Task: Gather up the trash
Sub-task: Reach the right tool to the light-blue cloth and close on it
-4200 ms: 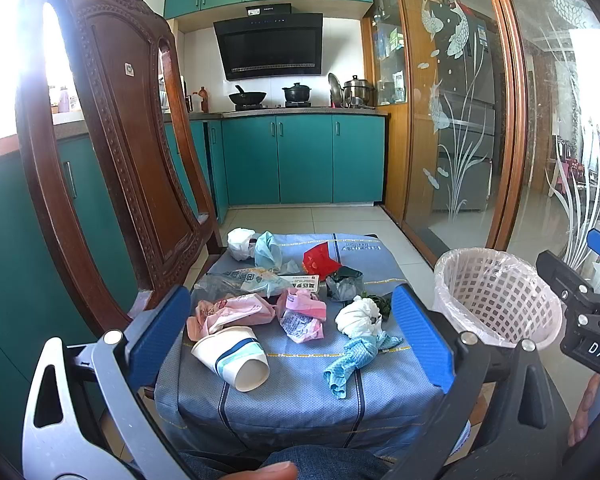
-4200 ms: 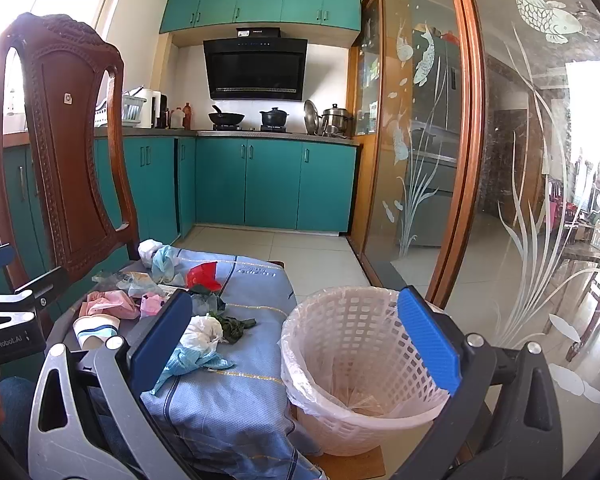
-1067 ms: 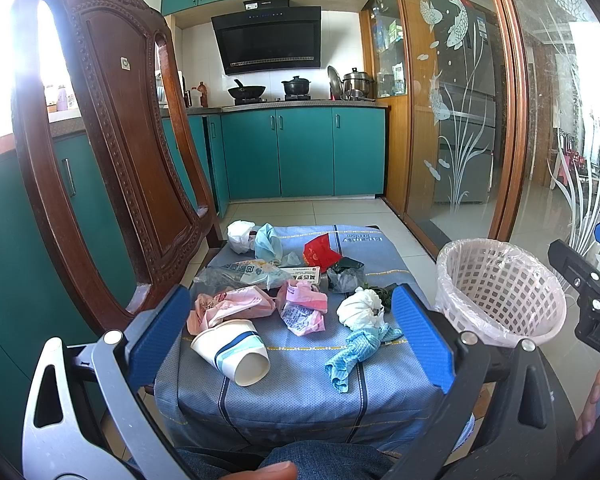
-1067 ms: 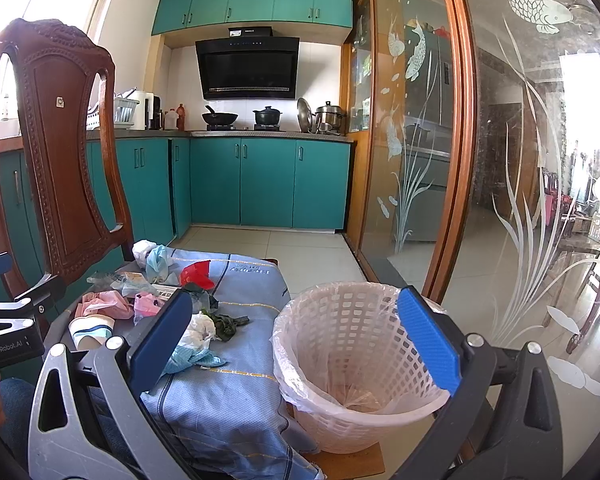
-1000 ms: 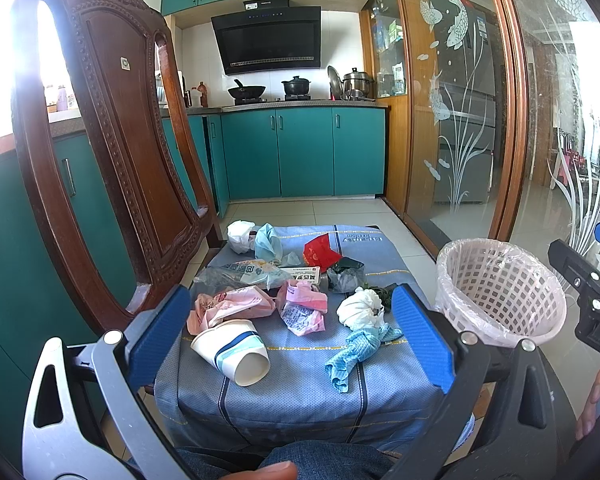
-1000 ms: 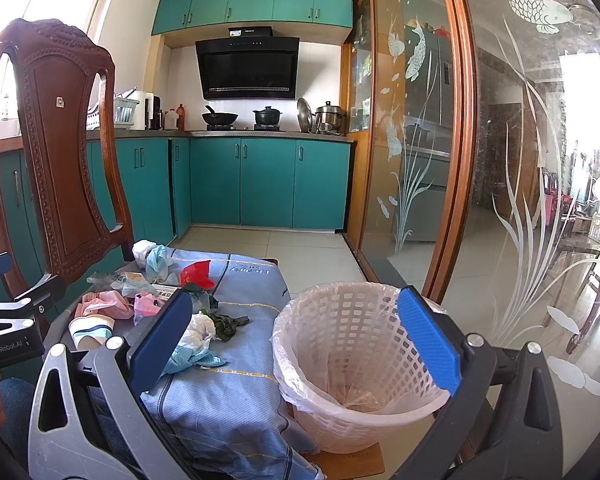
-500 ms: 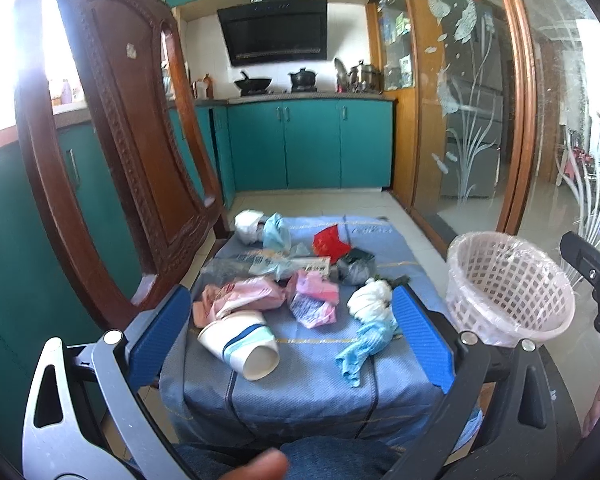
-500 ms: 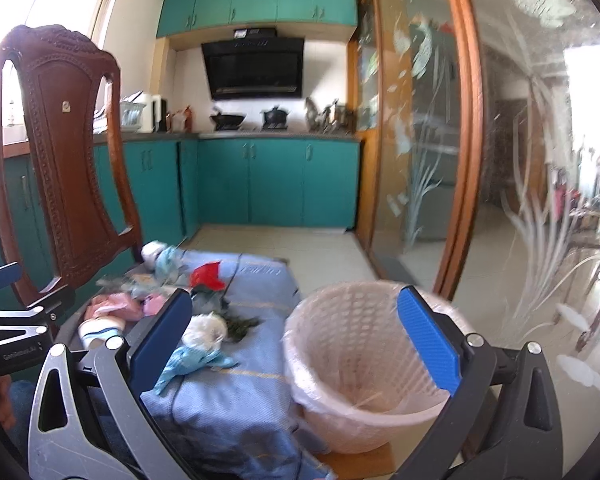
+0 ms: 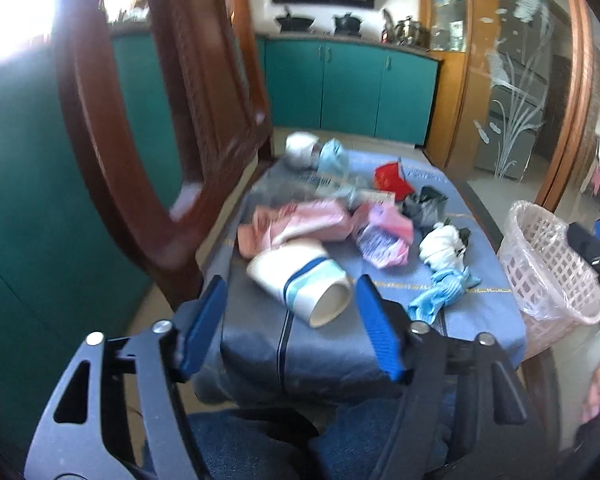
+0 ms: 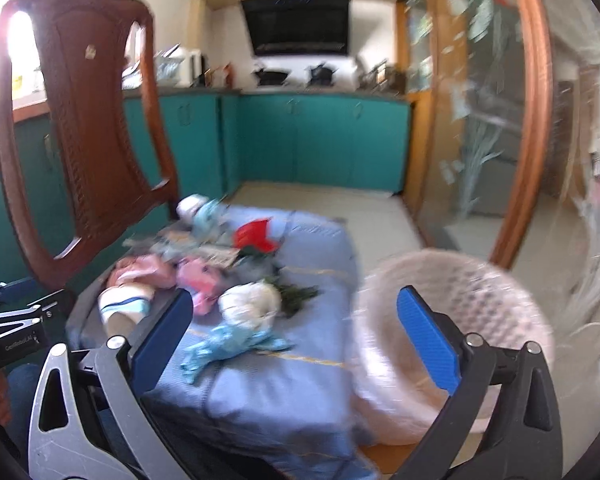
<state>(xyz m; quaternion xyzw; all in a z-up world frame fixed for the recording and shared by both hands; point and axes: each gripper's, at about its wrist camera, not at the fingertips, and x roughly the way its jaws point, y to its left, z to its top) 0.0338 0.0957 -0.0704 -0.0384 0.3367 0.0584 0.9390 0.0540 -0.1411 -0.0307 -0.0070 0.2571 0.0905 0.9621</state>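
Trash lies on a blue cloth-covered stool (image 9: 380, 328): a paper cup (image 9: 300, 280) on its side, a pink packet (image 9: 296, 224), a pink-purple wrapper (image 9: 380, 232), a white wad (image 9: 444, 244), a light-blue rag (image 9: 440, 292), a red scrap (image 9: 392, 178). My left gripper (image 9: 292, 332) is open, just in front of the paper cup. My right gripper (image 10: 300, 340) is open and empty, above the stool's near right edge, with the rag (image 10: 228, 344) and white wad (image 10: 252, 304) ahead. A white lined basket (image 10: 452, 320) stands right of the stool.
A carved wooden chair (image 9: 172, 120) stands against the stool's left side; it also shows in the right wrist view (image 10: 88, 128). Teal cabinets (image 10: 320, 144) line the back wall. A glass sliding door (image 10: 480, 120) is on the right. The person's knee (image 9: 300, 440) is below the stool.
Both grippers moved forward and down toward the stool. The left one swung toward the paper cup and narrowed its opening. The right one turned left, away from the basket. Both views are blurred.
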